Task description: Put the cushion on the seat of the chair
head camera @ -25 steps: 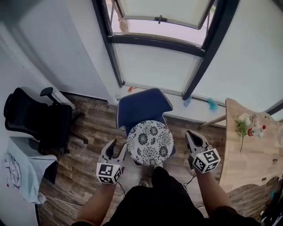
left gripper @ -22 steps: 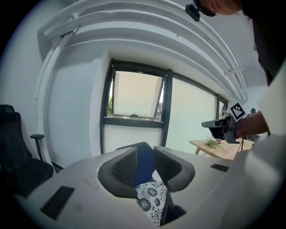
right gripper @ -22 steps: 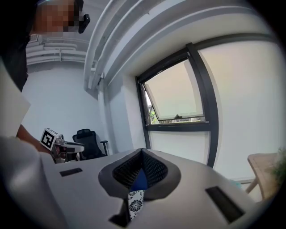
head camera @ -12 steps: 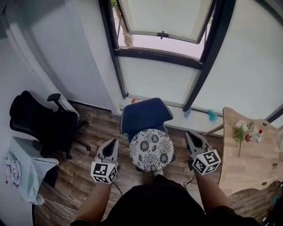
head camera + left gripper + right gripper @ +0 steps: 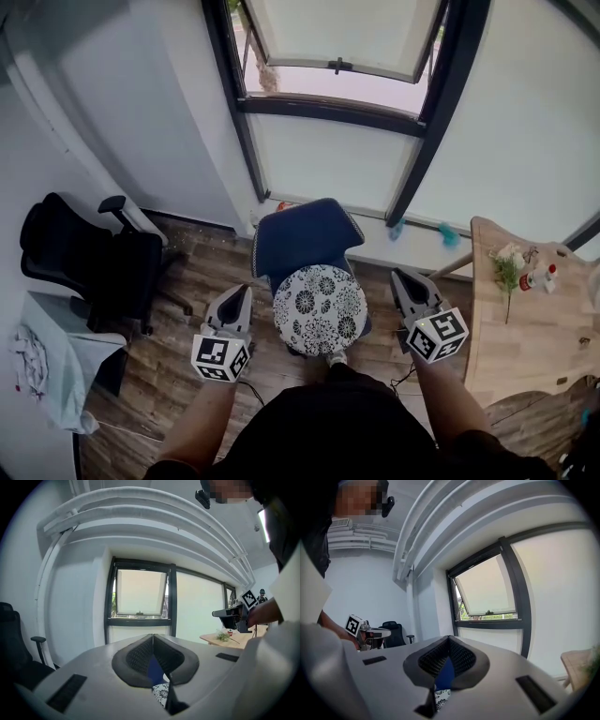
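Observation:
A round white cushion [image 5: 319,308] with a black flower print lies flat on the seat of the blue chair [image 5: 302,234], below the window. My left gripper [image 5: 239,292] hovers just left of the cushion, shut and empty. My right gripper [image 5: 400,277] hovers just right of it, also shut and empty. In the left gripper view the shut jaws [image 5: 153,637] meet, with a strip of the blue chair [image 5: 153,667] and the cushion [image 5: 161,693] showing beneath them. In the right gripper view the shut jaws [image 5: 449,639] sit above the blue chair [image 5: 445,674] and a bit of the cushion [image 5: 442,696].
A black office chair [image 5: 89,258] stands at the left, beside a light table [image 5: 47,328] with a cloth on it. A wooden table [image 5: 525,323] with flowers and small items is at the right. The wall and a dark-framed window [image 5: 337,103] are right behind the blue chair.
The left gripper's jaws have gone from spread apart beside the cushion to shut. Both grippers have lifted a little. The cushion stays on the seat.

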Demonstrator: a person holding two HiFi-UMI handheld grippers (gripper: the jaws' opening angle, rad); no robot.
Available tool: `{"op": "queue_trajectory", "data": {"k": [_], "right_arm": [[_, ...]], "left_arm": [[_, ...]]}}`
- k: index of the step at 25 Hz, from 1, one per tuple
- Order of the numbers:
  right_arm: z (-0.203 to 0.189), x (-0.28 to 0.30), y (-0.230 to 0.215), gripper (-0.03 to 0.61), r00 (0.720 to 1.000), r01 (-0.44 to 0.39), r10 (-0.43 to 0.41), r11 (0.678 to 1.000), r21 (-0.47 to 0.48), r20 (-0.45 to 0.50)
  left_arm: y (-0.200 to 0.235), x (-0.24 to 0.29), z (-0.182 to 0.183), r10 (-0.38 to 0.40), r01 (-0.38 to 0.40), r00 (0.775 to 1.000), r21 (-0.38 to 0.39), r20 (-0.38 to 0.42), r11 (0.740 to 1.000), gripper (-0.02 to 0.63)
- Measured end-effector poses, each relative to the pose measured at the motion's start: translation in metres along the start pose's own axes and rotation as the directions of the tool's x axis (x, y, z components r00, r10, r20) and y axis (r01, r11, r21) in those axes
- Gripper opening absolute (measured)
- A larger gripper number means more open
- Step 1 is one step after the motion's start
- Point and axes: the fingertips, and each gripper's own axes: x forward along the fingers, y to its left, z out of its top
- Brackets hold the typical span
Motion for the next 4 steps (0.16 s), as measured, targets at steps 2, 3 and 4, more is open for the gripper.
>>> {"op": "queue_trajectory", "data": {"k": [2, 3, 4], "right_arm": [[0.0000, 0.0019, -0.0025, 0.025, 1.000, -0.003, 0.003, 1.000, 0.001, 0.001], [-0.0003, 0.0028, -0.0040, 0.025, 1.000, -0.005, 0.005, 1.000, 0.002, 0.001], [-0.0006, 0.0037, -0.0056, 0.025, 1.000, -0.006, 0.006, 1.000, 0.004, 0.002]], "left_arm": [[0.0002, 0.0042, 0.0012, 0.000, 0.000, 1.000, 0.000, 0.002, 1.000, 0.008], [0.0002, 0.0065, 0.0017, 0.001, -0.001, 1.000, 0.000, 0.003, 1.000, 0.008], [0.0002, 0.0088, 0.0021, 0.002, -0.002, 1.000, 0.000, 0.004, 1.000, 0.008]]}}
